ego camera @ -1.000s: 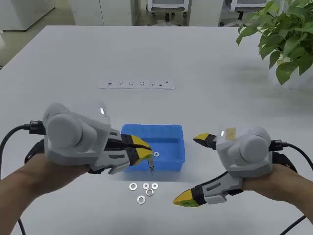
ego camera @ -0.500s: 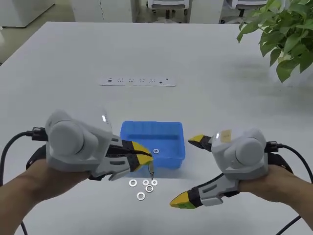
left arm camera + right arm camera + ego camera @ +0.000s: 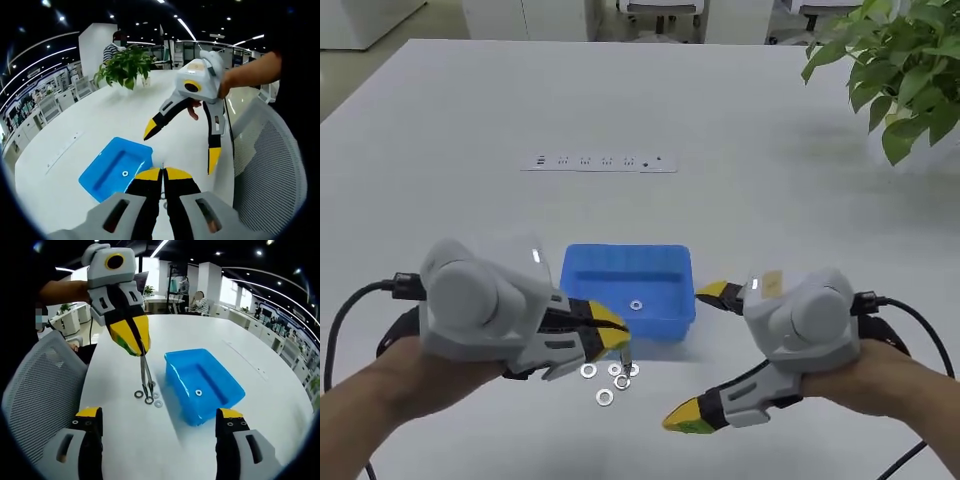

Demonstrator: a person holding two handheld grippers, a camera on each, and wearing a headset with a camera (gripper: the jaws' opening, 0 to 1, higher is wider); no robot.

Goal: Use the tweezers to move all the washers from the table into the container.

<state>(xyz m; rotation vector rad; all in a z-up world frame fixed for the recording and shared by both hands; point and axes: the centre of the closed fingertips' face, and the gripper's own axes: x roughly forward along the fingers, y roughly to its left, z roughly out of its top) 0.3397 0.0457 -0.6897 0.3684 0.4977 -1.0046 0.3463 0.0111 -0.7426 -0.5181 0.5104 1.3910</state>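
The left gripper point(image 3: 610, 330) had its fingers point(image 3: 150, 175) shut on the tweezers point(image 3: 146, 377), whose tips stood among the loose washers point(image 3: 610, 380) near the front edge of the bench point(image 3: 470, 100), just before the blue container point(image 3: 600, 280), where one washer point(image 3: 636, 305) lay. The right gripper point(image 3: 694, 356) hovered beside it, with its fingers wide apart and empty. I think the thin tips could slip off a flat washer or flick it away, if they did not close squarely on its rim.

container point(image 3: 605, 285): one washer point(image 3: 636, 306) inside | loose washers point(image 3: 605, 398): on table point(image 3: 620, 100), before container
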